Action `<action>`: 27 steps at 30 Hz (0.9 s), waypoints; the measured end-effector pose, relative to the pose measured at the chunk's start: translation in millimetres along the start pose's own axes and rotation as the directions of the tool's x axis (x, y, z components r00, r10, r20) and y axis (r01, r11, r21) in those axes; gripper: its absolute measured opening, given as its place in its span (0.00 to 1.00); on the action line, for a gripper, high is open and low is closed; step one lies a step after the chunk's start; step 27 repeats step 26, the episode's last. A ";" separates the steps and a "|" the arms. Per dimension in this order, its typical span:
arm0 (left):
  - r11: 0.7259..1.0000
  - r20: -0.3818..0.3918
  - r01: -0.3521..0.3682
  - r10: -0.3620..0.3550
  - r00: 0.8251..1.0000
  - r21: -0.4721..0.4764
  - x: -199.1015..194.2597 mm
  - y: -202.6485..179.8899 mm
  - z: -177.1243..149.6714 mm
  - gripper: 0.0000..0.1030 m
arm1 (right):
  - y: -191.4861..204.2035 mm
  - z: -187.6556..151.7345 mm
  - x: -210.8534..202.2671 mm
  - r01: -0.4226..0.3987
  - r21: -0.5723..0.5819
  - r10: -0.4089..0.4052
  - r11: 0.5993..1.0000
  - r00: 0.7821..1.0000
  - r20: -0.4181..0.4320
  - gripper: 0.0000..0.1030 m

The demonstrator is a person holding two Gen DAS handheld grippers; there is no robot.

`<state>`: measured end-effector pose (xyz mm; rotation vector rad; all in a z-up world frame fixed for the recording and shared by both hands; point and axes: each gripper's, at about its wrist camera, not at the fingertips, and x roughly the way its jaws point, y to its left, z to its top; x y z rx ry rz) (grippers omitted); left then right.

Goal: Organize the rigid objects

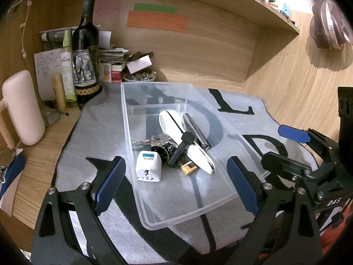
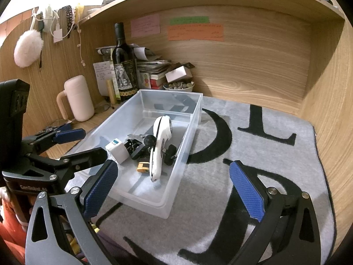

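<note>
Clutter fills the middle of a clear plastic bin [image 1: 154, 218] resting on a grey mat [image 2: 253, 137] with black letters, spread over the wooden counter [image 1: 37, 154]. Inside lie a white travel adapter [image 1: 148, 169], a long white tool [image 2: 160, 141], a silver cylinder [image 1: 196, 130], keys [image 1: 154, 140], a black knob-ended piece [image 1: 182, 148] and a small gold item [image 1: 187, 169], all bunched together and touching. The left hand-held gripper [image 1: 176, 185] hovers spread wide over the bin's near end, empty. The right hand-held gripper [image 2: 174, 187] is likewise agape and empty, just beside the bin. A wine bottle [image 2: 122, 66] stands upright behind, near a pink mug [image 2: 77, 99].
</note>
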<state>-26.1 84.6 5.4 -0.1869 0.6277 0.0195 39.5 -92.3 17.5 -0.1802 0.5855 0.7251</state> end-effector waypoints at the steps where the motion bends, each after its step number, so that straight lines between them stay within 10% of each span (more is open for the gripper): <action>1: 1.000 -0.001 0.003 -0.003 1.000 -0.002 0.2 0.1 -0.3 0.91 | 0.5 0.1 0.7 0.001 0.000 -0.001 1.000 1.000 -0.001 0.98; 27: 0.999 0.024 -0.015 0.014 1.000 0.028 -5.5 -7.2 -0.1 0.91 | 2.8 1.1 3.0 0.001 -0.007 -0.001 1.000 1.000 0.001 0.98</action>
